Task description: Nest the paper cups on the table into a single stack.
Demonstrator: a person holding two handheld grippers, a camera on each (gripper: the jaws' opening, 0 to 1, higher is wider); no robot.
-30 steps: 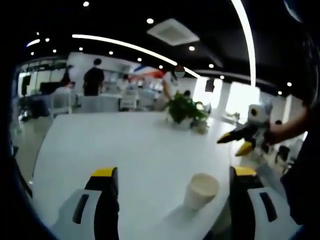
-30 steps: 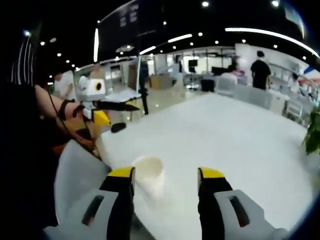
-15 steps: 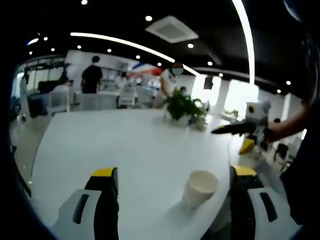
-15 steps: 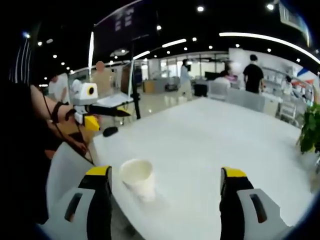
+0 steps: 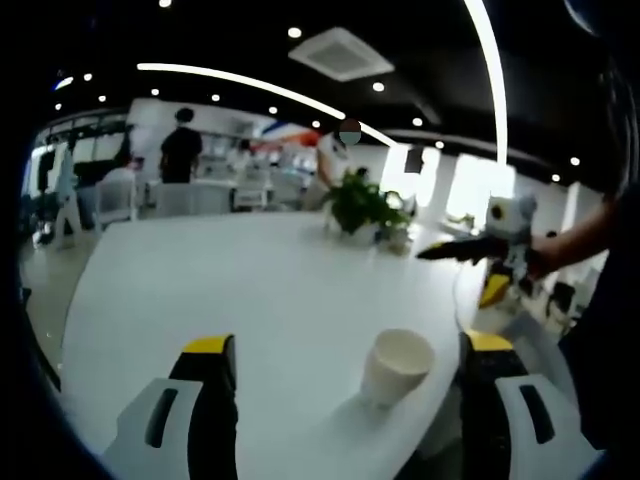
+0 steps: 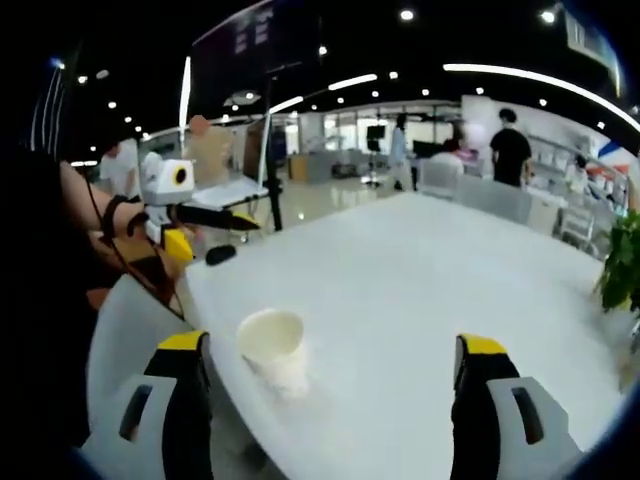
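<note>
White paper cup [image 5: 396, 365] stands upright near the edge of a white table [image 5: 250, 290], mouth up, between the wide-spread jaws of the left gripper [image 5: 345, 362], touching neither. In the right gripper view the cup [image 6: 272, 350] sits nearer the left jaw of the right gripper [image 6: 335, 355], whose jaws likewise gape apart and hold nothing. A potted plant [image 5: 362, 208] stands farther across the table.

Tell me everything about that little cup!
The cup is white, seemingly paper, with a rolled rim and sides narrowing downward. It stands upright and open-topped near the edge of the white table. It looks empty. Nothing touches it but the table; both tools are open and clear of it.
</note>
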